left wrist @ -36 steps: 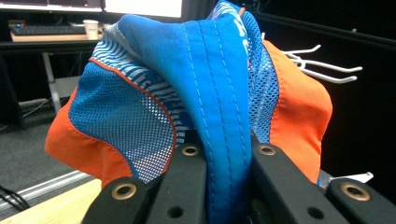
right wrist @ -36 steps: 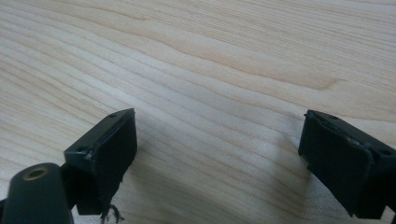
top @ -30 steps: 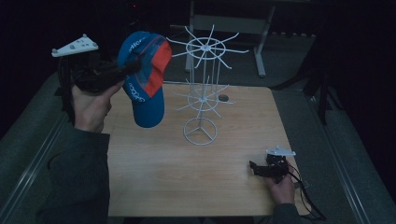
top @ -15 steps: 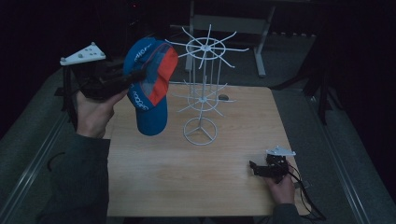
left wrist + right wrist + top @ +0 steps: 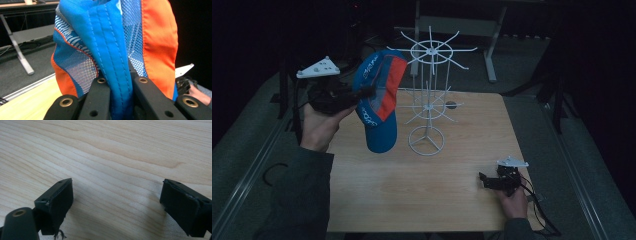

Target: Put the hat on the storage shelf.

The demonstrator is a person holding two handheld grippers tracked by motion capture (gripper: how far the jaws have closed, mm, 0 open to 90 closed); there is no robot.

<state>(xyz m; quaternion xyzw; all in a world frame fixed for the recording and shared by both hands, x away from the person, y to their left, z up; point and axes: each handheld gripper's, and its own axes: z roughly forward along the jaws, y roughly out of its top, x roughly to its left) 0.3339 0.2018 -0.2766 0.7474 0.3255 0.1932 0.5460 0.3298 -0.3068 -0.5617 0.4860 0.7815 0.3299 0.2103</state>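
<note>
Wooden table (image 5: 412, 190), wire rack (image 5: 428, 100) beside cap (image 5: 379, 100) (left hand-held gripper (image 5: 362, 92) clamped on it).

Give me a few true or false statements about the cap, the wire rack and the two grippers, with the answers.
1. The left gripper is shut on the cap. True.
2. The cap already hangs on the white wire rack. False: it is held in the air beside the rack.
3. The right gripper holds a second cap. False: its jaws stand open over bare table.
4. The cap is blue and orange. True.
</note>
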